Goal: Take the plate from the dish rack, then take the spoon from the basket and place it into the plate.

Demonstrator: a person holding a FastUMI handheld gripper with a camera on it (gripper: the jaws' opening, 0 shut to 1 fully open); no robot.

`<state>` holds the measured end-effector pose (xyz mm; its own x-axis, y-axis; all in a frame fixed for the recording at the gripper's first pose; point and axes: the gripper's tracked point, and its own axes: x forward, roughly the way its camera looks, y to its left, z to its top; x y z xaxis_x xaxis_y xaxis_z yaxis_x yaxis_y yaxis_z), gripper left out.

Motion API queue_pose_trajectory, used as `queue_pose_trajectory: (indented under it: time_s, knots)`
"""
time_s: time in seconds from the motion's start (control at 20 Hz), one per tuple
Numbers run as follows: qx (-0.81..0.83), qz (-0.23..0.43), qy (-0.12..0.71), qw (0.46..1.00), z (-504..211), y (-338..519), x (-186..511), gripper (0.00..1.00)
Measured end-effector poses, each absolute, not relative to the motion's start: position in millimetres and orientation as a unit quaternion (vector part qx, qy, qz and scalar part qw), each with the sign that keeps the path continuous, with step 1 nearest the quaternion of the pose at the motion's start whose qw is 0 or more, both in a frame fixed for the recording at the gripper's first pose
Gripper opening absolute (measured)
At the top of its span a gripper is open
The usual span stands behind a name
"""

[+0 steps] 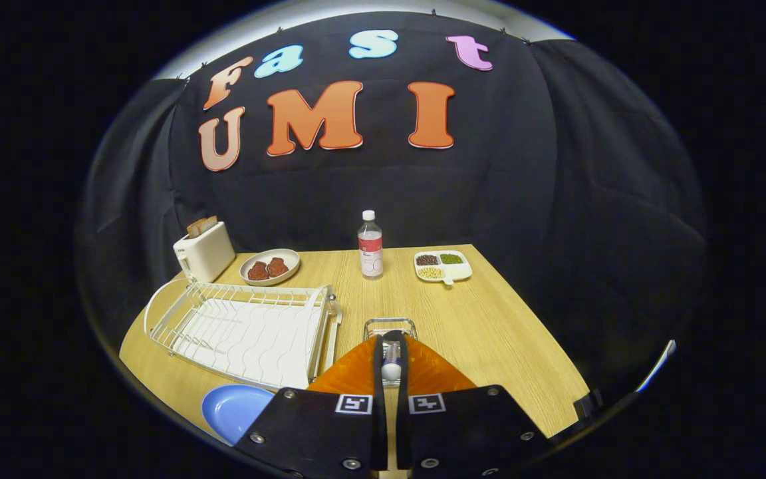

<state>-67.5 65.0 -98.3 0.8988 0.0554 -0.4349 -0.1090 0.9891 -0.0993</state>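
My gripper is shut on a slim white and blue spoon, which stands upright in the narrow gap between the two fingers. Just beyond the fingertips a small clear basket sits on the wooden table, with the spoon's upper end right at it. A blue plate lies flat on the table to the left of the fingers, near the table's front edge. The white wire dish rack stands behind the plate with nothing in its slots.
At the back of the table stand a white toaster with bread, a dish of brown meat pieces, a water bottle and a divided tray of beans. Bare wood lies right of the fingers.
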Motion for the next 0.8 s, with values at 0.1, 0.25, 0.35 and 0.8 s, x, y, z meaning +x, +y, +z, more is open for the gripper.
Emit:
queue_pose_trajectory:
  time_s: [0.1,0.25,0.35,0.8]
  knots:
    - [-0.058,0.039,0.217,0.974,-89.8,72.4,-83.9,0.05]
    - [-0.062,0.033,0.206,0.976,-77.7,85.0,-107.2,0.05]
    - [-0.059,0.032,0.202,0.977,-71.1,95.5,-124.8,0.05]
    - [-0.045,0.053,0.205,0.976,-76.8,146.6,-194.4,0.05]
